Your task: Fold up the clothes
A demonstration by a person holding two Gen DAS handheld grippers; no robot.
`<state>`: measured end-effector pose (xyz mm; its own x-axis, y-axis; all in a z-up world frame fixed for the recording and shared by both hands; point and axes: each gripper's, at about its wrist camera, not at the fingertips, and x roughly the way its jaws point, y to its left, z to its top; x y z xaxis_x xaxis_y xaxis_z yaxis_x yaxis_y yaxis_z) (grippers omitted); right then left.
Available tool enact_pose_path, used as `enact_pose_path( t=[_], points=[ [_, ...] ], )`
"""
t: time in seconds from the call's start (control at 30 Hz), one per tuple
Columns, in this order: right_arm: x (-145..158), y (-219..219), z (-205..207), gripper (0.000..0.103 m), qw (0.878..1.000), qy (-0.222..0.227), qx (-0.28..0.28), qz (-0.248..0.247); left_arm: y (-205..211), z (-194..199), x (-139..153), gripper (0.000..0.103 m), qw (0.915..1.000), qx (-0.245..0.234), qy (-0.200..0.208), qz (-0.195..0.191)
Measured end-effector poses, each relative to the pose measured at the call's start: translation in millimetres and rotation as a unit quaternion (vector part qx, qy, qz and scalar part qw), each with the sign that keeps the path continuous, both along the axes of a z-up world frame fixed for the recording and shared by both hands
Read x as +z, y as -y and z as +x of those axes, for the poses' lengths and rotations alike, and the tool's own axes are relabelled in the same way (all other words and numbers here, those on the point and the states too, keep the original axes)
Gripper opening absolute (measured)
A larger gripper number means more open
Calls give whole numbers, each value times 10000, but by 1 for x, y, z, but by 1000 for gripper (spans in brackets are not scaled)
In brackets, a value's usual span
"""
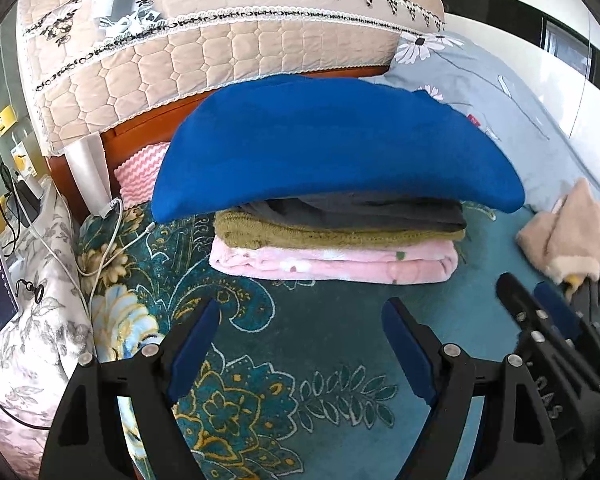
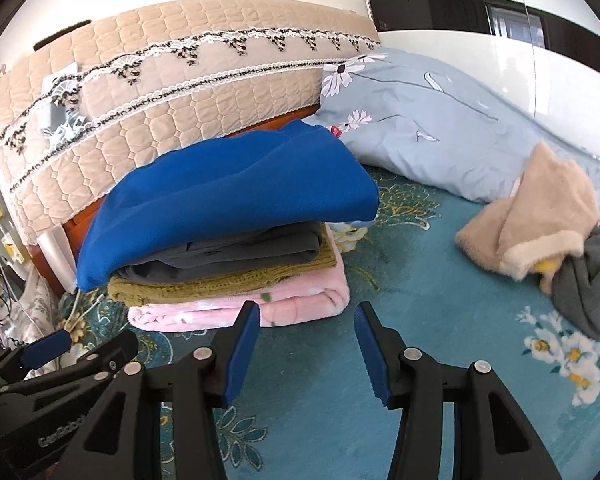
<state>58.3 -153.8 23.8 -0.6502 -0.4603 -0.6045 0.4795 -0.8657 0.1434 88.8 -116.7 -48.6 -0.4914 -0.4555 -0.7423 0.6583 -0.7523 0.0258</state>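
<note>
Left wrist view shows my left tongs (image 1: 300, 316) gaping empty before the folded stack (image 1: 336, 240), blue garment (image 1: 332, 144) on top. My right tongs (image 2: 306, 312) gape empty too, just before that stack; right of it lies an unfolded beige garment (image 2: 532, 216).

Grey garment (image 2: 588, 280) cut off, rt edge

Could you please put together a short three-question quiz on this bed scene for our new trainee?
1. True or false: the blue garment lies on top of the folded stack.
2. Which item is at the bottom of the stack: (a) the olive knit, (b) the pink blanket, (c) the grey garment?
3. Is either the left tool or the right tool holding any cloth?

Key:
1. True.
2. (b), the pink blanket.
3. No; both are open and empty above the teal bedspread, and the unfolded beige fleece lies untouched to the right.
</note>
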Motion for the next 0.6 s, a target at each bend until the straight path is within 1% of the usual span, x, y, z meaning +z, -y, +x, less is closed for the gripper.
enact_pose_path(
  t=[0.07, 0.2, 0.43, 0.6],
  points=[
    [0, 0, 0, 53, 10000, -18, 1, 25, 5, 0, -4, 84, 9999, 129, 27, 32],
    [-1, 2, 0, 53, 10000, -10, 26, 81, 12, 1, -8, 84, 9992, 338, -29, 223],
    [-3, 8, 3, 53, 9996, -60, 179, 208, 10, -4, -13, 84, 9988, 396, 27, 274],
    [-4, 10, 3, 53, 9995, -45, 206, 235, 11, -4, -18, 84, 9981, 424, 13, 442]
  ],
)
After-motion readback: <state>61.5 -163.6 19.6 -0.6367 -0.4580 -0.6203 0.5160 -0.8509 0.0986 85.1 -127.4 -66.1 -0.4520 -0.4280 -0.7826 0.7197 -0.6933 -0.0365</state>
